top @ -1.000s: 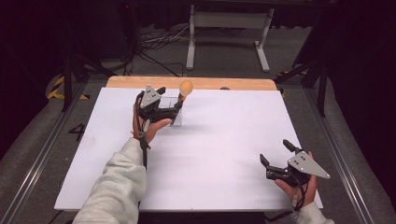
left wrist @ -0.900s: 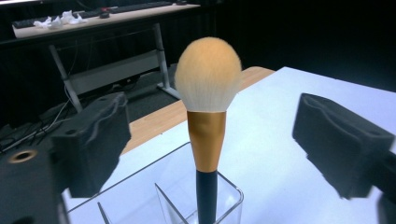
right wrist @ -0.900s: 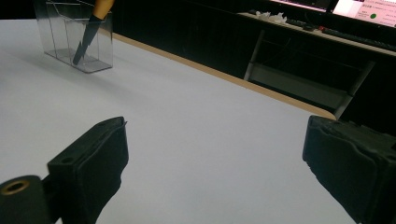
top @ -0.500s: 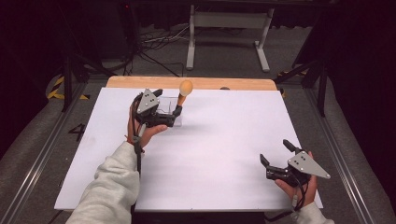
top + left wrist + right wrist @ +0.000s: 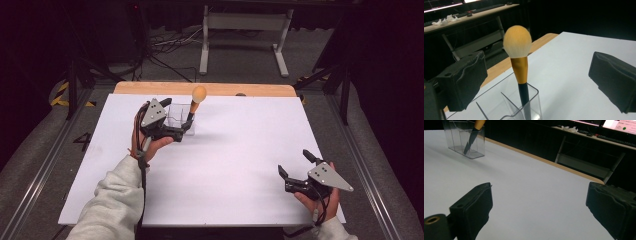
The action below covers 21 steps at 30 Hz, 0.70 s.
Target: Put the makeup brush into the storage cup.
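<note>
Worktop (image 5: 225,165), white-covered, wooden strip along the far edge. Clear plastic holder (image 5: 181,118) is being seen near the far left of it, divided into compartments. Makeup brush (image 5: 196,102) is being kept upright in the holder's right-hand compartment, black handle down, orange bristle head up, leaning slightly.

Left gripper (image 5: 184,131) is being held just beside the holder; jaws have just been opening and are spread wide, nothing pinched, brush standing between and beyond them. Right gripper (image 5: 296,170) is being held well apart at the near right, jaws spread, empty.
</note>
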Tool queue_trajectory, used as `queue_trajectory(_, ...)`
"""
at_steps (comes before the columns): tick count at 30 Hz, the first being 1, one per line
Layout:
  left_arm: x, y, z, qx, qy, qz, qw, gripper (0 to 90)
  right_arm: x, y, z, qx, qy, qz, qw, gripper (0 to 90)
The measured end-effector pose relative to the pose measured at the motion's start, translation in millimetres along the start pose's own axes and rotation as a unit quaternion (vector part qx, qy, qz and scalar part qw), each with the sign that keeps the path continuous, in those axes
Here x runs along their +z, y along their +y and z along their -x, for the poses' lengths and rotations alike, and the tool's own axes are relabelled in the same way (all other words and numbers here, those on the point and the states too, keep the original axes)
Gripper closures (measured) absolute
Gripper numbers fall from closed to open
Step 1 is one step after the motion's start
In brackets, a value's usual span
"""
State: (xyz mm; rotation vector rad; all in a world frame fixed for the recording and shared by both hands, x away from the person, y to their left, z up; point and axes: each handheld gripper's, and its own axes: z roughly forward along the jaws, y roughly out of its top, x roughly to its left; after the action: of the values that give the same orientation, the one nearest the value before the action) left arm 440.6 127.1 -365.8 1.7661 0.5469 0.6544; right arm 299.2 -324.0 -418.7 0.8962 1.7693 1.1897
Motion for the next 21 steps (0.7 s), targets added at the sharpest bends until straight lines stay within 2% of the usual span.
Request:
queue_trajectory(6, -6.7, -3.2, 2.2, 0.011, -0.008, -0.009, 0.9999, 1.5, -0.2, 0.1, -0.4, -0.001, -0.001, 0.0, 1.0, 7.8)
queue_trajectory(10, -13.6, -5.2, 3.5, 0.017, -0.007, -0.005, 0.9998, 1.7, -0.2, 0.0, -0.2, -0.001, -0.001, 0.0, 1.0, 7.8)
queue_trajectory(21, -24.7, -10.9, 9.2, 0.037, -0.01, -0.017, 0.9991, 3.0, 0.4, -0.2, -0.9, -0.004, 0.002, -0.001, 1.0, 7.8)
